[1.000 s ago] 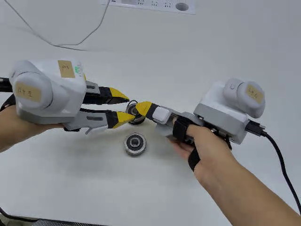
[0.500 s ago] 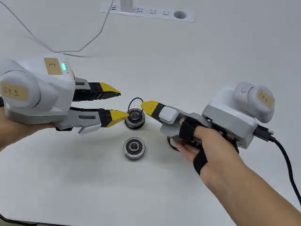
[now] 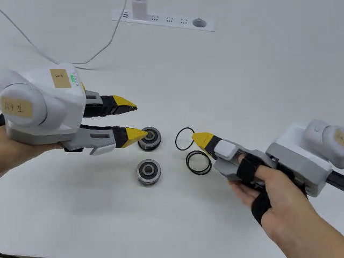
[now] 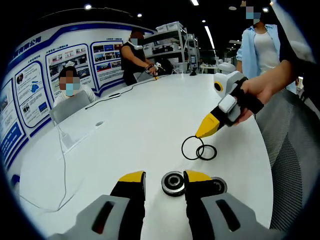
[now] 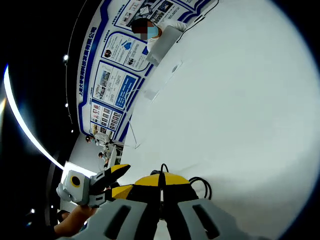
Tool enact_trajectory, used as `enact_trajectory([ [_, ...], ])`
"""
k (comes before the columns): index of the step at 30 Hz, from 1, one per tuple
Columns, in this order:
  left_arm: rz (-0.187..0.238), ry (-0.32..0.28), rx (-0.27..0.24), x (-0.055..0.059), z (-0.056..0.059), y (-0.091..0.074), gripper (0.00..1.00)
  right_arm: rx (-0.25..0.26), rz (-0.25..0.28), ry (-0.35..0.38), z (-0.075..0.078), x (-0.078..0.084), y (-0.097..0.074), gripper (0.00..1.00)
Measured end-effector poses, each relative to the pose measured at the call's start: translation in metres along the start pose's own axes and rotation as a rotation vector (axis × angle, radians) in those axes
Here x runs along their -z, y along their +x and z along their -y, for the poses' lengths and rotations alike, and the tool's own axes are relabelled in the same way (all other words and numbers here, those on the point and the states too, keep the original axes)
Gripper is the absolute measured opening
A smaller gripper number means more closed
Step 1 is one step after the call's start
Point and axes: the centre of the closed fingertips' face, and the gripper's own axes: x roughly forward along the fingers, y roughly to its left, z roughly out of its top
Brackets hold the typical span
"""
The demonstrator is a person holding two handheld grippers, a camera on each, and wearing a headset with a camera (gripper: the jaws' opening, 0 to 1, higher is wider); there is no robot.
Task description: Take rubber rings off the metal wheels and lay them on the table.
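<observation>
Right hand-held gripper [image 3: 200,140] clenches a rubber ring [image 3: 184,138] beside the far wheel [image 3: 149,138]. Dropped carelessly, it could land tangled on the second ring [image 3: 199,162] nearby. Left hand-held gripper [image 3: 138,120] gapes at that wheel.

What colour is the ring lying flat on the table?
Black; the ring shows best in the head view.

Far wheel [image 3: 152,138] partly behind left claw [image 3: 138,120]; rubber ring [image 5: 205,185] mostly behind right claw [image 5: 161,180]

handwriting on the tan labels [image 3: 61,78] is illegible.
</observation>
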Motion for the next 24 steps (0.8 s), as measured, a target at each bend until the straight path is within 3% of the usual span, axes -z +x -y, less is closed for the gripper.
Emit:
enact_trajectory([
  [19, -0.008, -0.001, 0.01, 0.002, 0.006, 0.003, 0.31, 0.102, -0.009, 0.02, 0.032, 0.01, -0.021, 0.02],
  [24, -0.013, -0.001, 0.012, 0.003, 0.007, 0.003, 0.31, 0.142, -0.02, -0.028, 0.039, 0.013, -0.023, 0.03],
])
